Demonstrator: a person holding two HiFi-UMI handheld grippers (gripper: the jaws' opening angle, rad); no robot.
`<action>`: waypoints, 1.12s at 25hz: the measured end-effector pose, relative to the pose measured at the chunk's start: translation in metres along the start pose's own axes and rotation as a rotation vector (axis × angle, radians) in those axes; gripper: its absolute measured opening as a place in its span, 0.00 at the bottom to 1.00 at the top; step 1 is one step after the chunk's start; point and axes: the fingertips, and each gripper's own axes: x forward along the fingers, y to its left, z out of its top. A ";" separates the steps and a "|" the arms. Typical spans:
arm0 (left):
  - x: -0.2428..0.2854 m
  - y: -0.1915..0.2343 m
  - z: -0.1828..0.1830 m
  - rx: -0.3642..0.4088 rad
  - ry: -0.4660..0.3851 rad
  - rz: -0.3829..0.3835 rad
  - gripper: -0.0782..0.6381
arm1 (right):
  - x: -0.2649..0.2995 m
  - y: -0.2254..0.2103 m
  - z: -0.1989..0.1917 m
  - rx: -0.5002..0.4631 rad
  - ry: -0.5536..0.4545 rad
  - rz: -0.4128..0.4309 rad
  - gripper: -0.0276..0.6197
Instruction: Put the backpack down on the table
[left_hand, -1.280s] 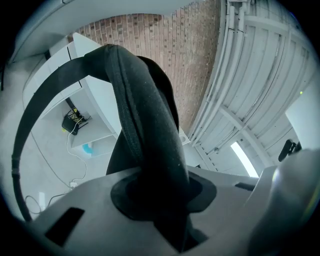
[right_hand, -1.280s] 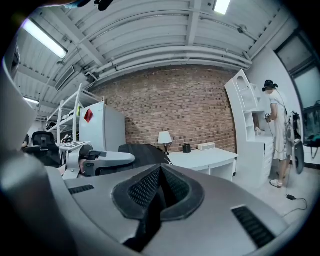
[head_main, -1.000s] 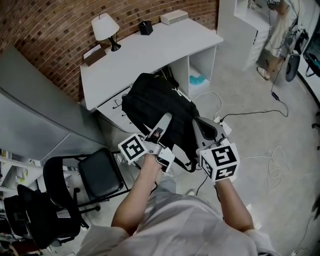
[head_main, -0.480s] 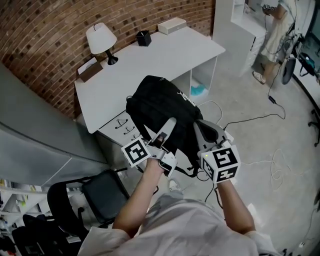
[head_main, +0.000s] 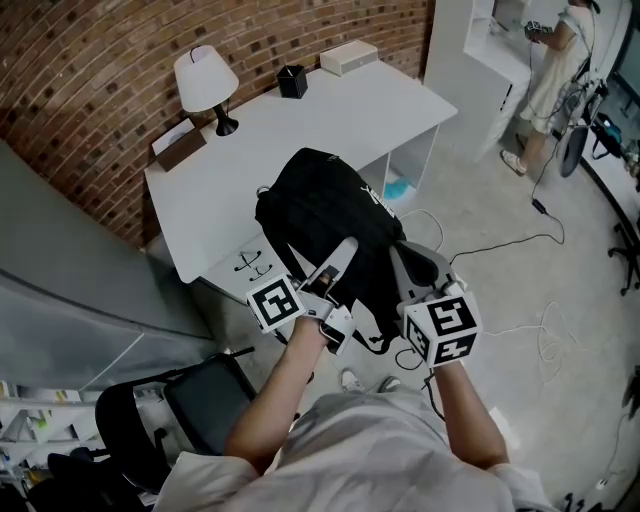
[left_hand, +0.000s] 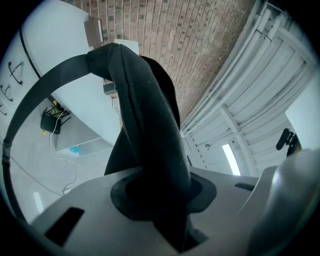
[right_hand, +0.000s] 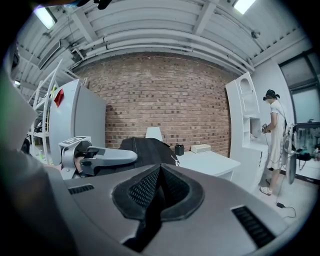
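Item: backpack (head_main: 320, 215), black, soft-sided and bulging. Judged fairly heavy and floppy, likely to sag or tip once set down.
Location: carried over the front edge of the desk (head_main: 330, 110), on the near side of the lamp (head_main: 205, 78) and to its right. Whether its base touches the desk cannot be told.
Left gripper (head_main: 338, 258): jaws part-way apart, clamped on a thick padded shoulder strap (left_hand: 150, 125).
Right gripper (head_main: 400, 262): jaws almost together, pinching a thin black strip of the backpack.
Hold points: the 2 straps give firm purchase, while the fabric body would probably bunch and slip.
Near the lamp: 1 brown box (head_main: 178, 145) just in front of it, and 1 black cup (head_main: 292, 80) and 1 white box (head_main: 348, 57) to its right along the brick wall.
Obstructions: the desk surface right of the lamp looks bare. The lamp and brown box are at risk if the load swings left.
Floor: black chair (head_main: 200, 395) well in front of the lamp, and cables (head_main: 480, 235) far to its right.
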 end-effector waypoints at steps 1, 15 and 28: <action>0.001 0.002 0.003 -0.001 0.002 0.000 0.25 | 0.003 0.000 0.000 0.002 0.001 -0.003 0.05; 0.048 0.020 0.025 0.007 0.016 -0.011 0.25 | 0.042 -0.037 0.011 0.002 -0.020 -0.005 0.05; 0.168 0.052 0.053 0.052 -0.007 0.015 0.25 | 0.107 -0.149 0.026 0.032 -0.040 0.049 0.05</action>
